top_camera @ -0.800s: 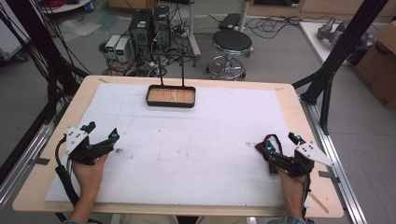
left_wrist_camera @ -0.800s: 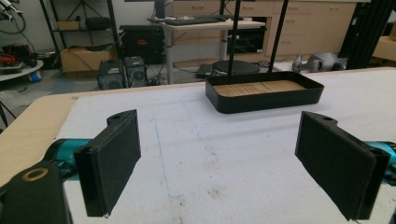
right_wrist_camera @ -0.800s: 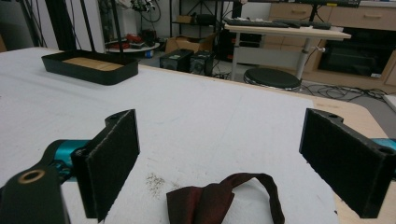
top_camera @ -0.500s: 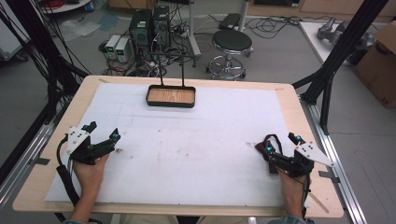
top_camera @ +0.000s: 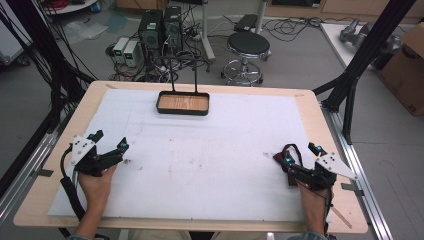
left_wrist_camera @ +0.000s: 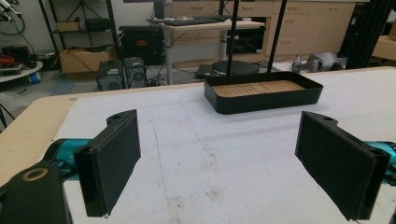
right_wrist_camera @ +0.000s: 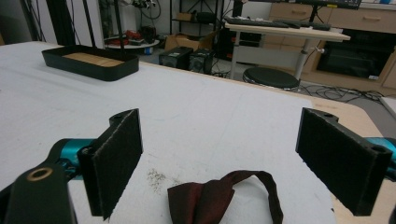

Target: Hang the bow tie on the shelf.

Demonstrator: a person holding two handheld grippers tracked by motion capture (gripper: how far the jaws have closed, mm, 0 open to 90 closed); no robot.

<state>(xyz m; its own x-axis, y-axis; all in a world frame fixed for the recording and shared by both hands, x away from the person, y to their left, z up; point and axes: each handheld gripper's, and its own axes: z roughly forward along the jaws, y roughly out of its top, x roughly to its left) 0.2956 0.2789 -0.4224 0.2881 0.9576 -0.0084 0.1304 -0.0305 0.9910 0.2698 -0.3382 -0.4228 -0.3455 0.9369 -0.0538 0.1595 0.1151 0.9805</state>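
A dark red strip of cloth [right_wrist_camera: 219, 198], looped at one end, lies on the white mat near the right front corner. My right gripper [right_wrist_camera: 219, 163] is open just behind and over it, with the cloth low between the jaws. From above, the same cloth [top_camera: 289, 170] lies by the right gripper [top_camera: 300, 153]. My left gripper [top_camera: 111, 140] rests open at the left front of the mat, nothing between its jaws. In the left gripper view, the left gripper [left_wrist_camera: 217, 163] faces bare mat. A black tray with a wooden floor [top_camera: 183, 112] stands at the far middle.
The tray [left_wrist_camera: 264, 99] has two thin black rods rising behind it; it also shows far left as the tray [right_wrist_camera: 88, 70]. A white mat [top_camera: 210, 150] covers most of the wooden table. Small dark specks mark the mat. A stool [top_camera: 248, 45] and computers stand beyond the far edge.
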